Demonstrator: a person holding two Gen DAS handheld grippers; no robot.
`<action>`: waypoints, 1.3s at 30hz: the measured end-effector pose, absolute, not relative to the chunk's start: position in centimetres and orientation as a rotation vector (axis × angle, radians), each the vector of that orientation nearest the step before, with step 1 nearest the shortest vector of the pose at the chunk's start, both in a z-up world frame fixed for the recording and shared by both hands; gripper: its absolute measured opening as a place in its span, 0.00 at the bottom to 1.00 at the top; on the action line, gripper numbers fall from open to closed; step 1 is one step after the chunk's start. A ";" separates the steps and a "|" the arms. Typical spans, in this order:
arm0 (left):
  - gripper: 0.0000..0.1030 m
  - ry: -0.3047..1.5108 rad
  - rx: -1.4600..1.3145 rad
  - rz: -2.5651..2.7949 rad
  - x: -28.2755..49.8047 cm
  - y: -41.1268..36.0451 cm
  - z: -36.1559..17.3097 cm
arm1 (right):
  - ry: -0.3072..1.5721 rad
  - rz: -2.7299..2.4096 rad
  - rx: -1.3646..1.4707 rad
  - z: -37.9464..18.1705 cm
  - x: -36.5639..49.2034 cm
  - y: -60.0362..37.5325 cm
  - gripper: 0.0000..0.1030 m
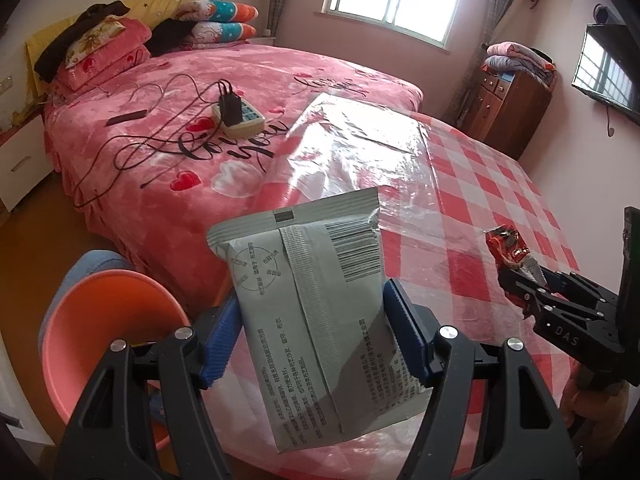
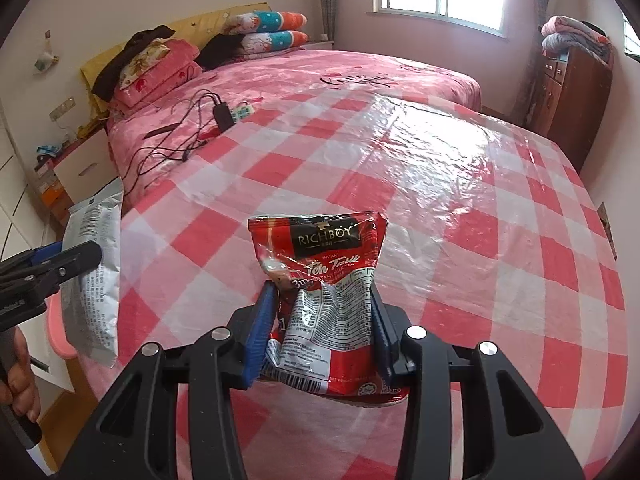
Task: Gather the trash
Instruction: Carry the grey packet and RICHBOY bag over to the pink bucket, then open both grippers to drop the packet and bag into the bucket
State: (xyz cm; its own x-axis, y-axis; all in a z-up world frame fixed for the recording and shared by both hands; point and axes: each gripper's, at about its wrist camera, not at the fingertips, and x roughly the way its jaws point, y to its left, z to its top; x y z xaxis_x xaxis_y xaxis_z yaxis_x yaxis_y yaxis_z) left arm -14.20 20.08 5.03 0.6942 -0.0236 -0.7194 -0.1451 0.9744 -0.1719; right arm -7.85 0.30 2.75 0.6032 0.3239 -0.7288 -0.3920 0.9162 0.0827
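Note:
My left gripper (image 1: 310, 312) is shut on a grey and white printed packet (image 1: 320, 320) and holds it upright above the left edge of the checked table. The packet also shows at the left of the right wrist view (image 2: 94, 280). My right gripper (image 2: 322, 316) is shut on a red Richboy tea sachet (image 2: 320, 280) and holds it above the table. In the left wrist view the sachet (image 1: 508, 250) sticks out of the right gripper's black fingers (image 1: 524, 290) at the right. An orange-pink bin (image 1: 108, 340) stands low at the left, beside the left gripper.
The round table (image 2: 460, 208) has a red and white checked cloth under clear plastic. Behind it is a pink bed (image 1: 168, 136) with a power strip (image 1: 240, 120), cables and pillows. A wooden cabinet (image 1: 508, 108) stands at the back right.

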 end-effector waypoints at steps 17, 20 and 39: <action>0.68 0.775 -0.258 0.163 -17.1 25.1 5.7 | 0.807 0.606 -0.097 5.7 -10.0 6.9 0.42; 0.68 0.773 -0.271 0.192 -17.9 26.6 5.6 | 0.816 0.662 -0.112 5.9 -10.6 9.0 0.42; 0.65 0.876 -0.425 0.428 -21.6 37.5 -0.4 | 0.889 1.024 -0.171 5.6 -13.2 24.3 0.44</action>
State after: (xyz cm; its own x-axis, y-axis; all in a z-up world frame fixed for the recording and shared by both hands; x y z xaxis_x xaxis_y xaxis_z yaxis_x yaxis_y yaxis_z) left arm -21.64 37.54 -0.42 0.5680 0.1826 -0.8025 -0.5214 0.8343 -0.1791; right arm -13.22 24.26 5.59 0.2156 0.6688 -0.7115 -0.7985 0.5402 0.2657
